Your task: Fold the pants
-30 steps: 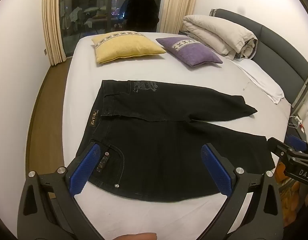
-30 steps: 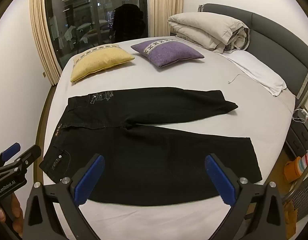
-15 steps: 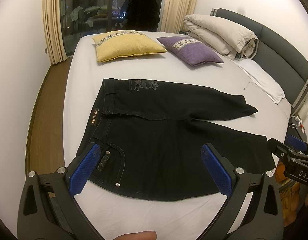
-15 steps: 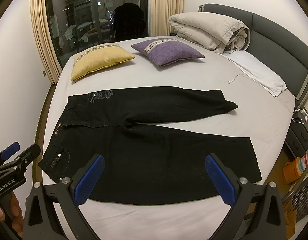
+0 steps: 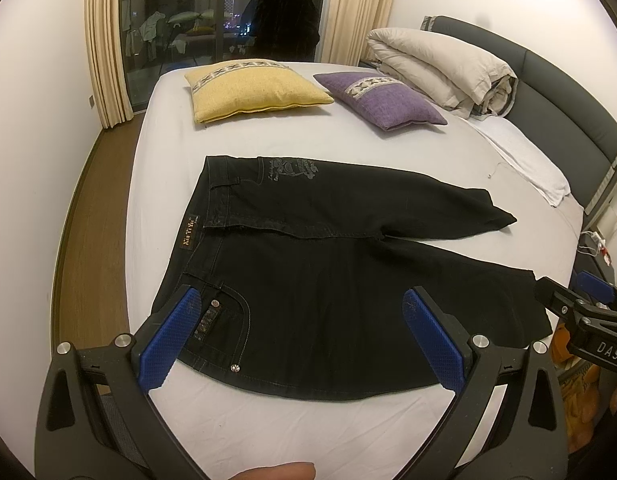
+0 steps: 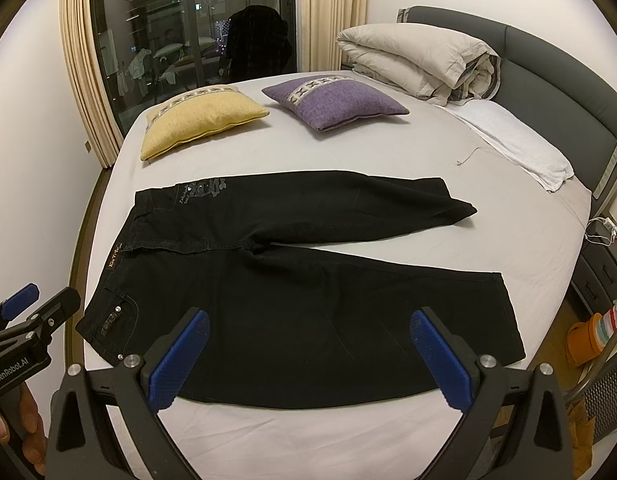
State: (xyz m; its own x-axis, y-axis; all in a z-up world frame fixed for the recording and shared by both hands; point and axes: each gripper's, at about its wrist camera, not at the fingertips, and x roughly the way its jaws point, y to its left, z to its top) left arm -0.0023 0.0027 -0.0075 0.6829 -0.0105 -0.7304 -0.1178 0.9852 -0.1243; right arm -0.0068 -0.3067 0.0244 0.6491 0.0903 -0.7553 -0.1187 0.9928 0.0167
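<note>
Black pants (image 5: 328, 264) lie flat on the white bed (image 5: 268, 432), waistband to the left, two legs spread to the right; they also show in the right wrist view (image 6: 300, 280). My left gripper (image 5: 300, 328) is open and empty, above the near waist pocket and near leg. My right gripper (image 6: 308, 352) is open and empty, above the near leg. Each gripper shows at the edge of the other's view: the right one (image 5: 580, 316) and the left one (image 6: 24, 320).
A yellow pillow (image 5: 256, 88) and a purple pillow (image 5: 380, 98) lie at the far side of the bed. A rolled duvet (image 5: 440, 68) and a white towel (image 5: 524, 160) lie by the grey headboard (image 5: 568, 96). Wooden floor (image 5: 88, 216) runs along the left.
Both grippers have pulled back and up slightly, so the pants sit a little higher in each view. The pants have not moved.
</note>
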